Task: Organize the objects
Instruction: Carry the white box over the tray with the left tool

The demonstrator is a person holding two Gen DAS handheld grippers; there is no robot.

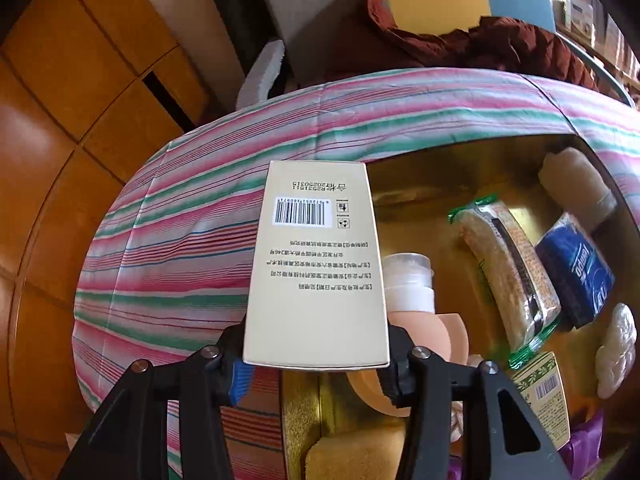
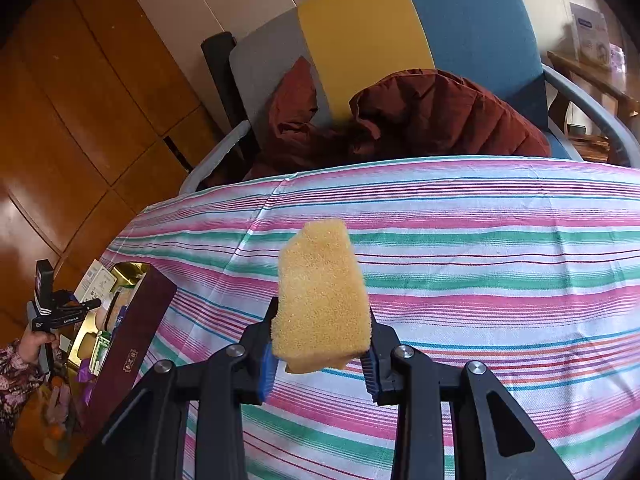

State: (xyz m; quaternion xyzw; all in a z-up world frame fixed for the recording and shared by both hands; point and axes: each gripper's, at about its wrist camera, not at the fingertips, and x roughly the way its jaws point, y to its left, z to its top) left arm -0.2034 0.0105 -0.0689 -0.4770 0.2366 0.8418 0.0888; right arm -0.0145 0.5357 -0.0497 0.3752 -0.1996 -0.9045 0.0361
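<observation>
My left gripper (image 1: 316,364) is shut on a tall cream carton (image 1: 316,264) with a barcode, held over the near edge of a gold-lined box (image 1: 408,184). Inside the box lie a white-capped bottle (image 1: 408,284), a green-edged cracker pack (image 1: 508,272), a blue tissue pack (image 1: 576,268) and a beige roll (image 1: 576,184). My right gripper (image 2: 320,360) is shut on a yellow sponge (image 2: 320,292), held above the striped cloth (image 2: 480,264). At the far left of the right wrist view are the left gripper (image 2: 52,308), a hand and the box's maroon wall (image 2: 132,340).
The striped cloth (image 1: 192,248) covers the table. Behind it stands a chair (image 2: 400,20) with a grey, yellow and blue back and a rust-red jacket (image 2: 440,116) on its seat. Brown floor tiles (image 1: 60,120) lie to the left. More small packs (image 1: 544,396) fill the box's near corner.
</observation>
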